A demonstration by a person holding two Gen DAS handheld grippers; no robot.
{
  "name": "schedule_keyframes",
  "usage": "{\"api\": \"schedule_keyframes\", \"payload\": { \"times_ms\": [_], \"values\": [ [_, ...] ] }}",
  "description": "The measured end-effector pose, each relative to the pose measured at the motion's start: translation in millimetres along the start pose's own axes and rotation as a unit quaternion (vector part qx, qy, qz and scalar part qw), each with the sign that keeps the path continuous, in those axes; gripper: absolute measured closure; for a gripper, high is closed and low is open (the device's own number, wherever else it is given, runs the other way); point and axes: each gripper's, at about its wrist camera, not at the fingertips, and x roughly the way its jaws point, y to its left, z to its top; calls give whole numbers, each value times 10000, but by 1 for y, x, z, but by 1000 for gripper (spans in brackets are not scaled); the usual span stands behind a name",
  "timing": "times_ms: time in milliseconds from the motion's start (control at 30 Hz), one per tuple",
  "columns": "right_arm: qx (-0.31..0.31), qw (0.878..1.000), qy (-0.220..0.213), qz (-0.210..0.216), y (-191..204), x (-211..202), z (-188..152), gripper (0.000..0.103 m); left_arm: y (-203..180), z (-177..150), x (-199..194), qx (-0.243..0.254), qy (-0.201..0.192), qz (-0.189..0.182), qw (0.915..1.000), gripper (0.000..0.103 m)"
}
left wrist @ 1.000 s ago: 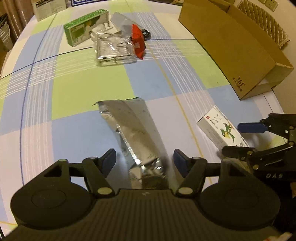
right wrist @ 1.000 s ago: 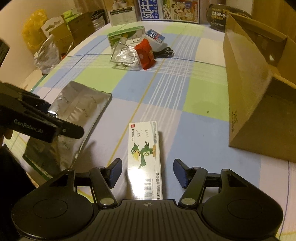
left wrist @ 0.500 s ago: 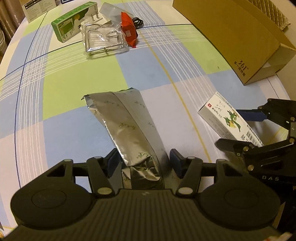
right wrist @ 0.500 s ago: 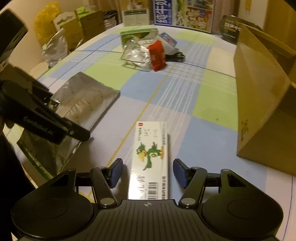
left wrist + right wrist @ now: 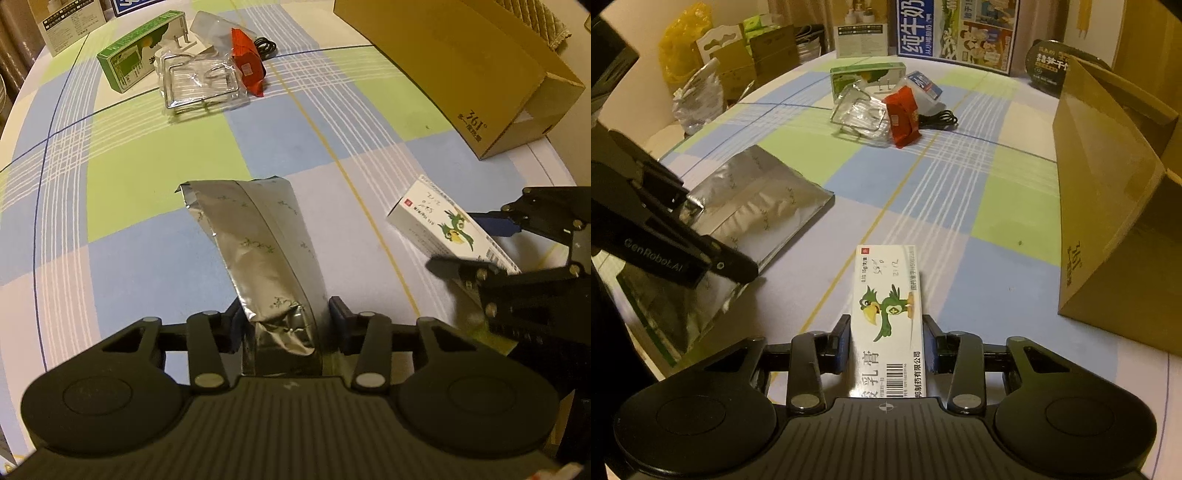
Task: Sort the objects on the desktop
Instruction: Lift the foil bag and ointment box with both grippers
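**Desktop sort: early stage, two items gripped, four waiting**

- Left gripper [image 5: 282, 321]: clamped on the near end of the silver foil pouch [image 5: 258, 236], which runs forward along the checked worktop [image 5: 147, 155]; whether the pouch is lifted clear of the cloth cannot be told
- Right gripper [image 5: 886, 343]: closed on both long sides of the white ointment box [image 5: 886, 306] with the green bird print; the box points ahead, near the front edge of the worktop
- Cardboard box [image 5: 1108, 221]: open, at the right side of the worktop; judged the likely destination; its inside is mostly hidden, so contents cannot be told
- Still unsorted, clustered at the far end: green carton [image 5: 140, 66], wire rack in clear wrap [image 5: 199, 81], red packet [image 5: 247, 66], black cable [image 5: 266, 46]
- Progress, as a judgement: nothing shows as put away yet; two items in hand and not yet delivered, the far cluster untouched; most of the sort remains
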Motion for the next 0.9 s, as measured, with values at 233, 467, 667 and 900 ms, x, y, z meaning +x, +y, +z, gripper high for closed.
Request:
{"api": "schedule_keyframes", "payload": {
  "times_ms": [233,467,667,900],
  "values": [
    [258,9995,-161,-21,-4,-11,0,68,-7,-5,-6,23,-56,-123,9999,67],
    [405,9987,-283,-82,-10,-22,1,68,-12,-5,-13,66,-165,-94,9998,67],
    [495,9981,-357,-130,-12,-31,0,68,-16,-5,-19,47,-245,-111,9996,67],
    [535,9973,-469,-194,-14,-40,2,68,-21,-1,-30,78,-368,-78,9993,67]
  ]
}}
